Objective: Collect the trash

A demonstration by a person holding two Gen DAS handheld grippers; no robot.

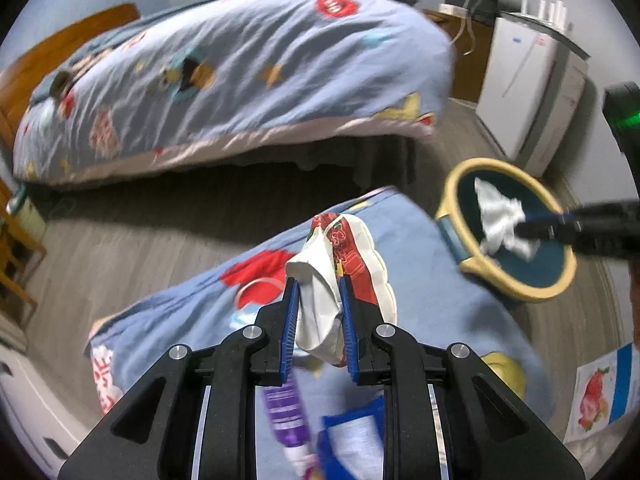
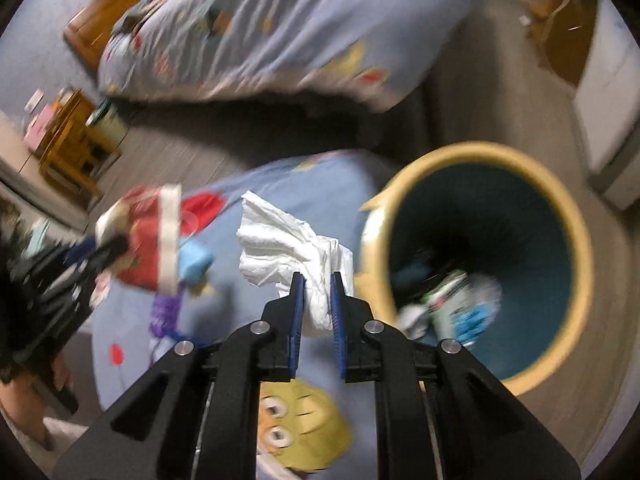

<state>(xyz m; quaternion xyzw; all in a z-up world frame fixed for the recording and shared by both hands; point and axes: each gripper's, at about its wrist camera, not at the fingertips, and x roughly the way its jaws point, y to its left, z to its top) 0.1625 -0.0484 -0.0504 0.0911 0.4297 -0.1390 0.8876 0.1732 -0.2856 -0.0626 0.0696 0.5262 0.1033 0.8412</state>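
My left gripper is shut on a red and white snack wrapper, held above the blue bedsheet. My right gripper is shut on a crumpled white tissue, just left of the bin. The round bin has a yellow rim and dark blue inside, with several pieces of trash at its bottom. In the left wrist view the right gripper holds the tissue over the bin. In the right wrist view the left gripper holds the wrapper at the left.
A purple packet and a blue packet lie on the sheet below my left gripper. A second bed stands across the grey floor. A white cabinet stands beyond the bin. A wooden stool is at the left.
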